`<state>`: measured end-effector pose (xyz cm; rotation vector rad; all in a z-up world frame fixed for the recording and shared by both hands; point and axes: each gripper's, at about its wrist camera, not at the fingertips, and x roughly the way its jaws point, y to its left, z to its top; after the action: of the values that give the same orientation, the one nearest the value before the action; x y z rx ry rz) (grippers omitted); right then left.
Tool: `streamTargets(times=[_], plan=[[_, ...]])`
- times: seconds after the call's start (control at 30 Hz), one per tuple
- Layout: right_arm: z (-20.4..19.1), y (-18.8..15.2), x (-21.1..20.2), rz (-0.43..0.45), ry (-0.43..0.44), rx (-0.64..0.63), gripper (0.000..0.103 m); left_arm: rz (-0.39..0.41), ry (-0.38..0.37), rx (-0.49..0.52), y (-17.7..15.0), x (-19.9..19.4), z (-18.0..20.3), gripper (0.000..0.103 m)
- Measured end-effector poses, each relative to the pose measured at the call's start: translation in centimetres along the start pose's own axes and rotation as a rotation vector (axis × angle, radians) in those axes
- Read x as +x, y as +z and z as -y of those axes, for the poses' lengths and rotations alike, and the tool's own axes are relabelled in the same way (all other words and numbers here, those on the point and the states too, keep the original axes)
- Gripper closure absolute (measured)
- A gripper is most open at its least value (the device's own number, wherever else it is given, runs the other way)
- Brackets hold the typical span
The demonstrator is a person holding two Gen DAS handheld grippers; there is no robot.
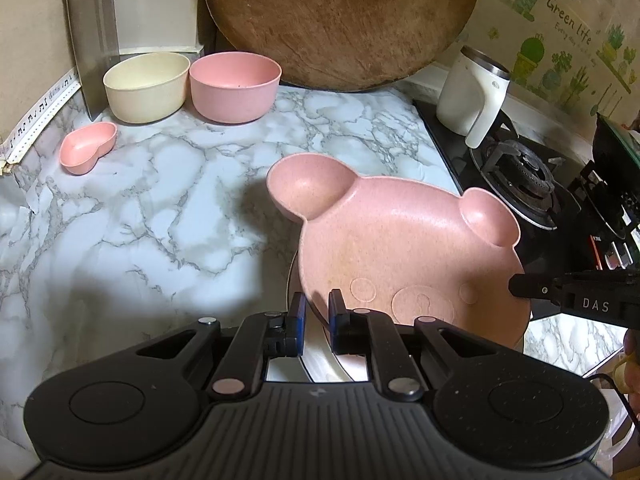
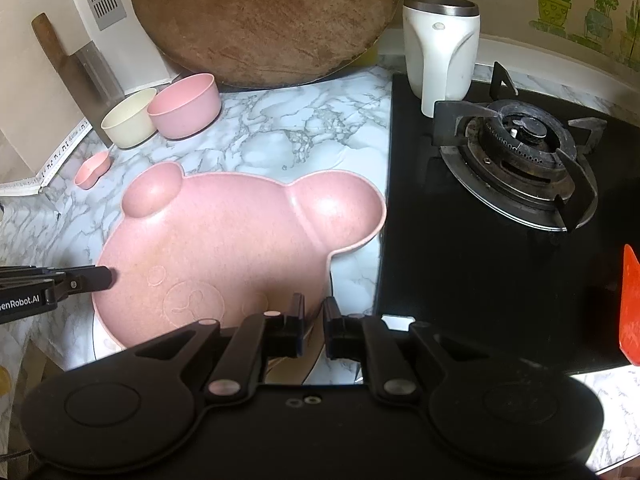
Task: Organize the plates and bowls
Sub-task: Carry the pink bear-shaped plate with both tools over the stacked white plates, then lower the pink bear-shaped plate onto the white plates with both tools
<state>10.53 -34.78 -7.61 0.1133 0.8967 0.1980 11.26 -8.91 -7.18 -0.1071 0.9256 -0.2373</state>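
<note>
**Bear plate held at both edges over the marble counter**

The pink bear-shaped plate (image 1: pixel 404 248) sits just ahead of both grippers, resting on a white round plate (image 1: pixel 320 356) whose rim shows beneath it. The left gripper (image 1: pixel 318 312) has its blue-padded fingers narrowly parted around the near-left rim of the plates; whether they actually pinch the rim cannot be told. The right gripper (image 2: pixel 314 316) straddles the opposite edge of the bear plate with an equally narrow gap, and its grip is likewise unclear.

The bear plate is matte, speckled pink, with two rounded ear wells and a faint embossed face. The counter (image 1: pixel 160 208) carries a glossy grey-veined marble pattern. At its far left stand a cream bowl (image 1: pixel 146 86) and a pink bowl (image 1: pixel 235 86), touching, both straight-walled and matte. A small pink heart-shaped dish (image 1: pixel 88 148) lies nearer, apart from them. A large round wooden board (image 1: pixel 340 20), rough and worn, leans against the wall. A white mug (image 2: pixel 442 48) with a steel rim stands on the black glass stove (image 2: pixel 460 220), beside the burner (image 2: pixel 520 136). A cleaver (image 2: pixel 80 68) leans at the left wall.
</note>
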Motion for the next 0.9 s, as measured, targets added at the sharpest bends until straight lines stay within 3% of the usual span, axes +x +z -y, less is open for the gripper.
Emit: streamTargets(times=[0.53,0.9], plan=[[-0.4,-0.2,-0.7,0.009,-0.042,0.006,0.082,-0.028,-0.022,0.012,-0.4,0.0,-0.3,0.092],[-0.9,-0.2,-1.6,0.023,-0.065,0.013,0.08,0.012,-0.011,0.049,-0.5,-0.9,0.0,0.092]])
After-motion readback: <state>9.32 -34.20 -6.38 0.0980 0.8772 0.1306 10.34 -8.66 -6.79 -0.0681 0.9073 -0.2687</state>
